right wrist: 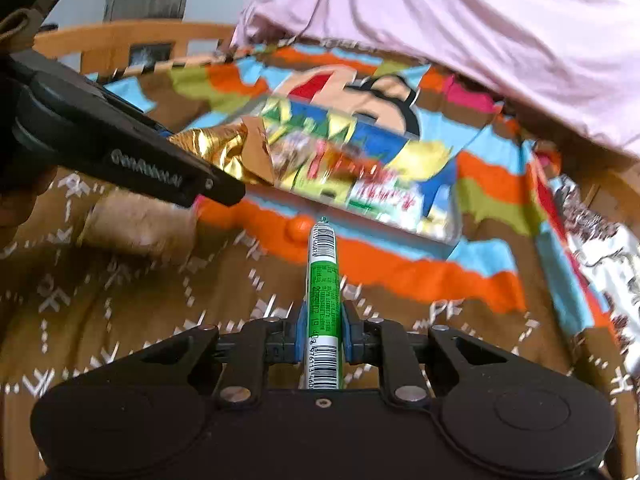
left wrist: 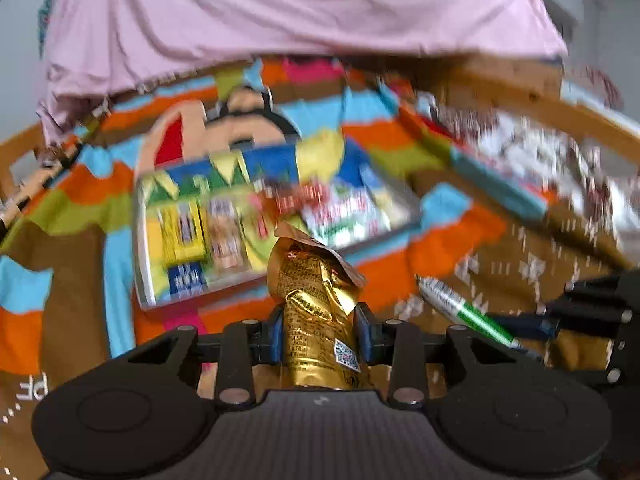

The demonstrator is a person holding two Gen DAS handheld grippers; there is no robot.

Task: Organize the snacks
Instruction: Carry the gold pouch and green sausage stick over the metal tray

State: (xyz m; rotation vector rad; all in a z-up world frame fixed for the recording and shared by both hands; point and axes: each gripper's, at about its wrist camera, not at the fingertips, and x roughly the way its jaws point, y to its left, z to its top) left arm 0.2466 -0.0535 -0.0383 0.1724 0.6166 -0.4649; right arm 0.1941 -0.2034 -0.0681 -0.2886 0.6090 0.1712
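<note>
Your left tongs (left wrist: 319, 334) clamp the gold packet (left wrist: 316, 312); right tongs (right wrist: 323, 334) clamp the green stick (right wrist: 323, 300); both aimed toward the snack tray (left wrist: 144, 264) for sorting.

Bed w/ wooden rail (right wrist: 120, 38), covered by colourful cartoon blanket (left wrist: 452, 248). On it: 1 shallow tray (left wrist: 144, 268) of blurred snack packs, pink sheet (left wrist: 280, 12) bunched at far end, silvery patterned wrappers (right wrist: 608, 256) at right edge.

Bare blanket (right wrist: 120, 288) lies open before the snack-filled tray (right wrist: 448, 236).
</note>
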